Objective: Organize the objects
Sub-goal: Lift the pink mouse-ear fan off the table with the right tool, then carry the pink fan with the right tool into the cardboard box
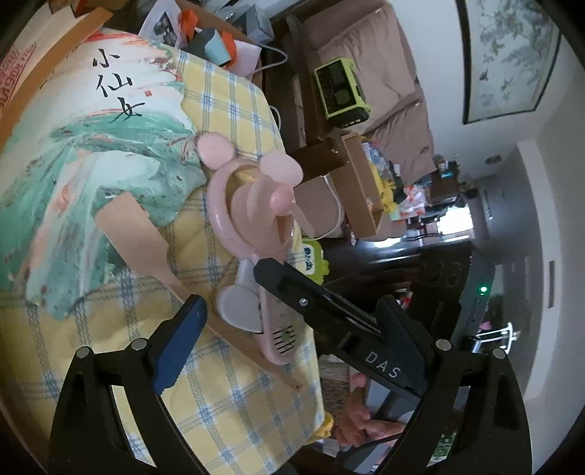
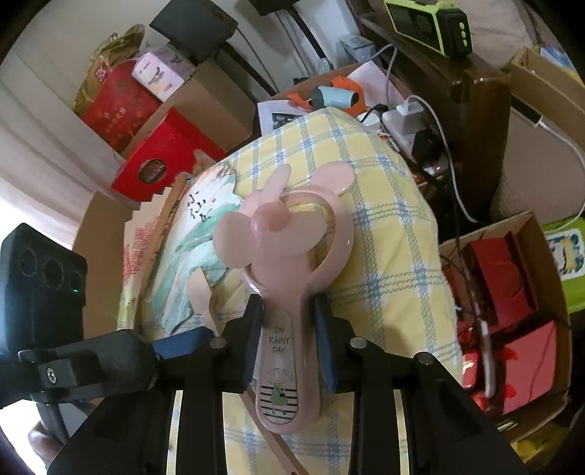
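The pink handheld fan (image 2: 289, 277) sits upright between the two fingers of the right gripper (image 2: 289, 329), its flat handle printed with "ON RAINY DAY" running down toward the camera and its round guard and mouse-ear blades rising just beyond the fingertips. Both blue-padded fingers press against the sides of the handle, so the right gripper is pinching the fan by its neck. In the left wrist view the same fan (image 1: 256, 204) lies ahead of the left gripper (image 1: 292, 321), with the right gripper's black finger (image 1: 292, 288) crossing over its handle from the right.

The left gripper stands spread wide, with nothing between its pads; its blue-faced finger (image 1: 179, 343) hovers just beside a wooden spatula (image 1: 146, 237) that lies flat, partly under the fan's handle. In the right wrist view the spatula's blade (image 2: 200, 292) shows just to the left of the right gripper's left finger, and the left gripper (image 2: 120, 361) comes in low from the left, close beside it.

Under the fan and spatula is a yellow and blue checked cloth (image 2: 395, 226) covering a rounded cushion-like surface. Ahead and to the left of the fan lies a painted sheet (image 1: 91, 153) in green, white and orange with black brush characters.

Farther out, past the cloth, red gift boxes (image 2: 161, 157) stand to the upper left, a green and black radio (image 2: 427, 25) sits on dark wooden furniture to the upper right, and an open cardboard box (image 2: 541, 234) with red packets is to the right of the right gripper. A hand (image 1: 354, 420) shows below the right gripper's body in the left wrist view.
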Demonstrator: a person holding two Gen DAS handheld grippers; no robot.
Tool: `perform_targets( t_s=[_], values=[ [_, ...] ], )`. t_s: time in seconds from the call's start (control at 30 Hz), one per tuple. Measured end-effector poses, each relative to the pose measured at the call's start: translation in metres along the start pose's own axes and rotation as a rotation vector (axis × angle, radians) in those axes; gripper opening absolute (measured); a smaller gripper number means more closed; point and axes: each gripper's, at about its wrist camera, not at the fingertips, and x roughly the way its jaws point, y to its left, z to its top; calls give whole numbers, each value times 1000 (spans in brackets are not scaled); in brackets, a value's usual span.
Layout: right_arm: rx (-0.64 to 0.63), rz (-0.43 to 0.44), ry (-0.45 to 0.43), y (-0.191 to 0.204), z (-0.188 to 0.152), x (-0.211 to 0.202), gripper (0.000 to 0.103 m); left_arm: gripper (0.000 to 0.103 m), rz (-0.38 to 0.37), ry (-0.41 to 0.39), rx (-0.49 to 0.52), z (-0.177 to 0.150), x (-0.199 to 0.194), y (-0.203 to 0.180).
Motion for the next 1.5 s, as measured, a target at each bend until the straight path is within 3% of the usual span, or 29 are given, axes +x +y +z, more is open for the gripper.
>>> perform_targets(
  t_s=[0.07,0.13,0.17,0.3,0.5,0.77,0.8,0.83,0.87,0.9,0.97,1.0,1.03,1.17,1.37,1.47,1.5],
  values=[
    [-37,-43,-6,6,-1,-3,30,93,24,-10,10,-1,-2,-1],
    [-102,-126,-28,17,-7,-9,51,93,33,-22,9,0,-6,1],
    [-133,-150,-34,22,-11,-11,52,94,38,-24,3,1,-7,3],
    [-243,-243,-39,38,-33,-12,47,94,44,-25,-6,1,-10,7],
    [-305,-305,-14,41,-53,-6,34,94,59,-7,28,-3,-9,-4],
    [-280,-278,-10,24,-50,-16,35,96,83,18,45,-4,-1,-9],
    [-285,-273,-14,25,-50,-16,38,96,86,22,45,-4,1,-9],
    [-294,-275,-21,27,-50,-16,52,97,91,26,48,-5,4,-9],
    [-307,-284,-24,29,-50,-14,58,97,98,26,52,-5,5,-9],
    [-318,-300,-33,31,-49,-11,60,98,96,25,56,-5,5,-9],
    [-315,-301,-54,32,-48,-8,49,98,94,22,48,-4,3,-7],
    [-320,-315,-63,32,-48,-7,34,98,97,22,48,-4,3,-6],
    [-322,-327,-64,32,-47,-7,35,98,105,21,52,-4,2,-5],
    [-254,-246,-58,23,-42,-11,35,98,88,26,49,-8,-1,-2],
    [-95,12,-46,11,-37,-30,35,97,42,39,39,-14,0,-1],
    [-99,48,-44,19,-39,-38,35,93,22,36,55,-16,-1,-6],
    [-109,52,-41,23,-40,-40,35,87,19,31,55,-16,-2,-7]
  ],
)
